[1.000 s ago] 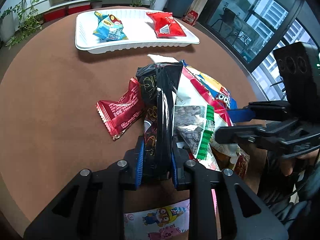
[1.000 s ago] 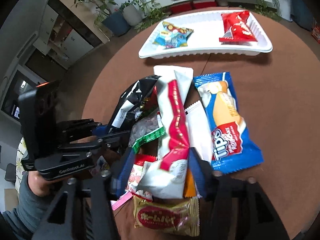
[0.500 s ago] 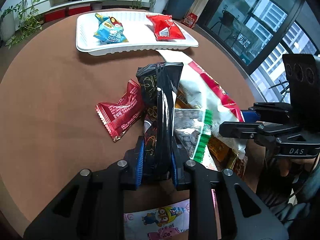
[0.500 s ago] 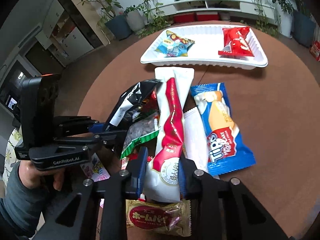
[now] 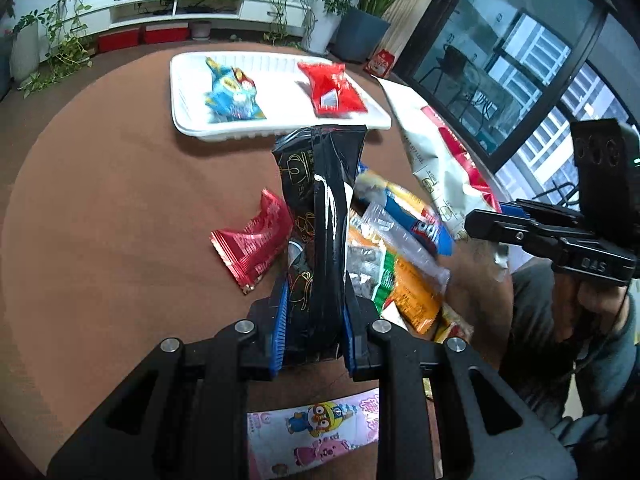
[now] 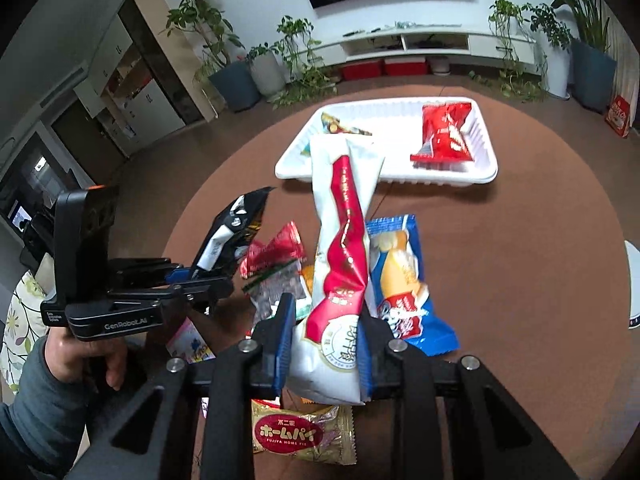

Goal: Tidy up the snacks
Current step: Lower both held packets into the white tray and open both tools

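the left gripper pinches a black packet; the right gripper pinches a white and red packet, both off the table. the carrying step seems in hand; next, each likely goes into the white tray.

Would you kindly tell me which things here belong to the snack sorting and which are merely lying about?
Belonging to the job:
- black packet in the left tongs
- white-and-red packet in the right tongs
- white tray
- blue packet on the table

Lying about:
- potted plants
- red boxes
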